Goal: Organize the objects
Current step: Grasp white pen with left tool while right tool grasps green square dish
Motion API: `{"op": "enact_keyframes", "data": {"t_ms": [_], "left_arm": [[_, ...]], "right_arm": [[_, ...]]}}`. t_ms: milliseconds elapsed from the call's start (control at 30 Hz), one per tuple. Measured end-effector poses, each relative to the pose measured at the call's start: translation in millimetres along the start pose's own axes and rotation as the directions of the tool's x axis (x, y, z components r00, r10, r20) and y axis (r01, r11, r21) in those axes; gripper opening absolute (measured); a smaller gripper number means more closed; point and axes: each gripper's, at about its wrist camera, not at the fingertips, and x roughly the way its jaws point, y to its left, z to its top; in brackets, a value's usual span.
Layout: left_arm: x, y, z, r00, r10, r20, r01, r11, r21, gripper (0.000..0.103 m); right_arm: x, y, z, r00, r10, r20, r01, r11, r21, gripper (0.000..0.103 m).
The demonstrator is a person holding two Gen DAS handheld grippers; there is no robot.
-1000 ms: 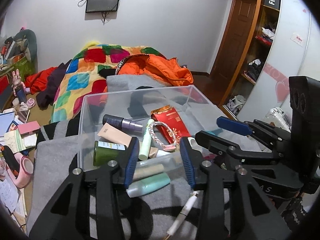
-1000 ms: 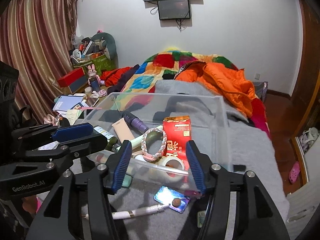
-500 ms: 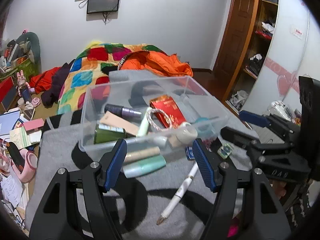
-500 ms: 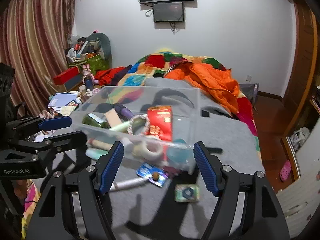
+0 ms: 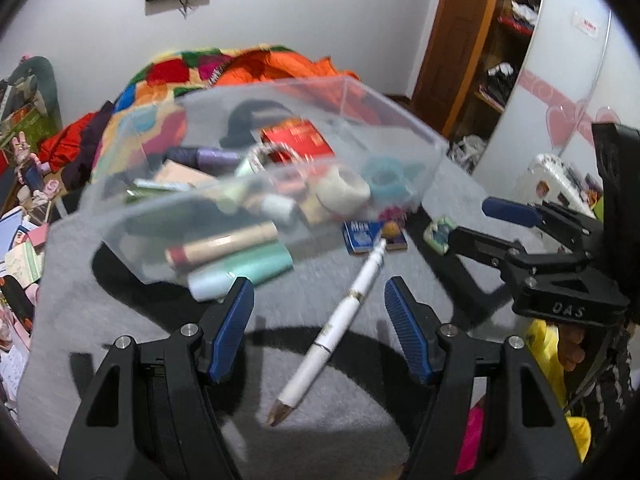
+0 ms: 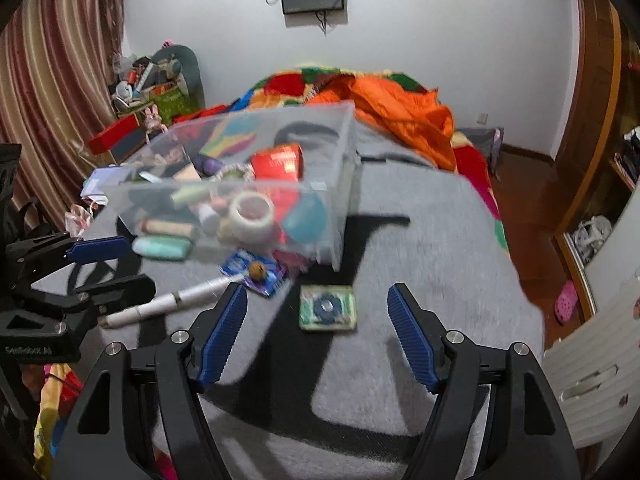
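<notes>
Both grippers lined up for the next pickups, nothing grabbed yet

Left gripper (image 5: pixel 318 328) has its jaws wide open and empty over the white pen (image 5: pixel 332 328) on the grey blanket (image 5: pixel 120 320); right gripper (image 6: pixel 316 332) is the same over the little square packet (image 6: pixel 328 308). Clear bin (image 5: pixel 256 184) sits at 12 o'clock, mostly full. Next I'd guess: drop down, straddle, squeeze, lift into the bin.

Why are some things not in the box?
Most things sit inside the clear box, but a white pen, a blue packet and a small green square packet lie loose on the grey blanket.
</notes>
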Motion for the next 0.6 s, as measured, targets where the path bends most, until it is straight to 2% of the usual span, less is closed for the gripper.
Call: {"op": "enact_keyframes", "data": {"t_ms": [167,300,367,400,500,600], "left_arm": [[20.1,-9.2,-3.5,0.999,-0.003,-0.049,0.005,0.999,0.043,0.067],[31.5,-17.2,0.0,0.997,-0.018,-0.077,0.024,0.996,0.081,0.050],[35.7,-19.9,0.2,0.997,-0.010,-0.079,0.018,0.995,0.100,0.047],[35.9,-21.6,-0.3,0.997,-0.007,-0.072,0.015,0.994,0.111,0.042],[33.9,-25.7,-3.7,0.998,-0.012,-0.058,0.019,0.990,0.139,0.024],[30.5,-28.3,-7.1,0.999,-0.006,-0.045,0.013,0.988,0.157,0.021]], "right_arm": [[14.1,-6.4,-3.8,0.999,-0.005,-0.037,0.006,1.000,0.020,0.069],[23.3,-5.7,-3.6,0.999,-0.003,-0.049,0.004,1.000,0.022,0.069],[26.9,-5.2,-3.7,0.999,-0.004,-0.052,0.005,1.000,0.026,0.069],[28.1,-4.7,-4.0,0.999,-0.005,-0.051,0.006,1.000,0.028,0.068],[30.0,-1.2,-5.7,0.999,-0.009,-0.044,0.010,1.000,0.021,0.056],[28.8,2.8,-6.0,0.999,-0.005,-0.035,0.005,1.000,0.006,0.041]]}}
